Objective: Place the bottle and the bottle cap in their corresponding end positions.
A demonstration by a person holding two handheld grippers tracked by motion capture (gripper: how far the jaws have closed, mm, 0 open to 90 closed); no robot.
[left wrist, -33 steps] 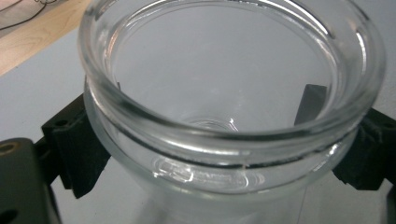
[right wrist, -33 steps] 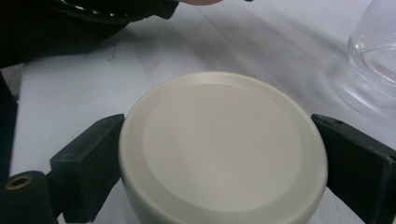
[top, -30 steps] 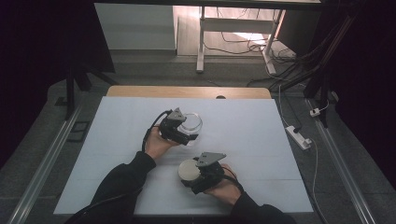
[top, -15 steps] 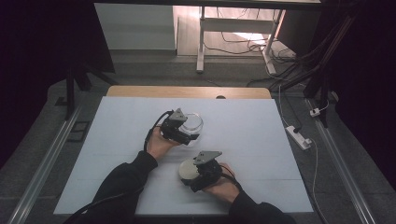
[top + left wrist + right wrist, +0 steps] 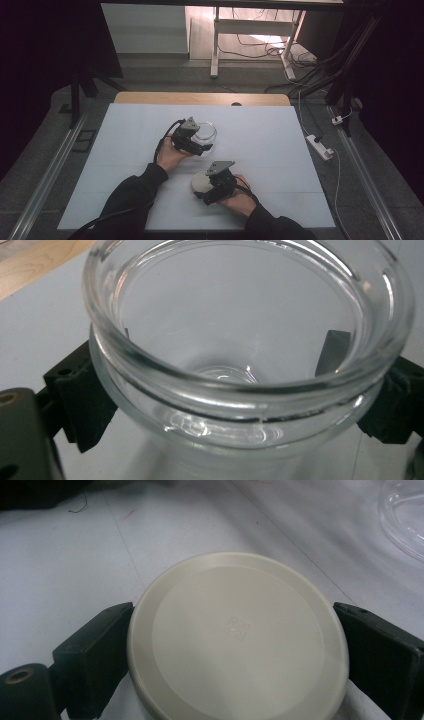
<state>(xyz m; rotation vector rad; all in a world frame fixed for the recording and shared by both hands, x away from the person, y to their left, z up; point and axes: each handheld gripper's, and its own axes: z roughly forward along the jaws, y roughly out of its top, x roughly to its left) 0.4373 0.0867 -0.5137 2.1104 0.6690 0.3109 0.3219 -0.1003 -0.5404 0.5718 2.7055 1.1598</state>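
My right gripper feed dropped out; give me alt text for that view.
A round cream lid sits clamped between the right gripper's two black jaws, one at each side of its rim, over the pale table. The edge of a clear glass jar shows at top right.

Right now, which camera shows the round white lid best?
The right gripper view: the cream lid sits close up, face on, clamped between the right tool's black jaws. The high view shows the lid small and partly hidden by that tool. The left gripper view looks into the glass jar instead.
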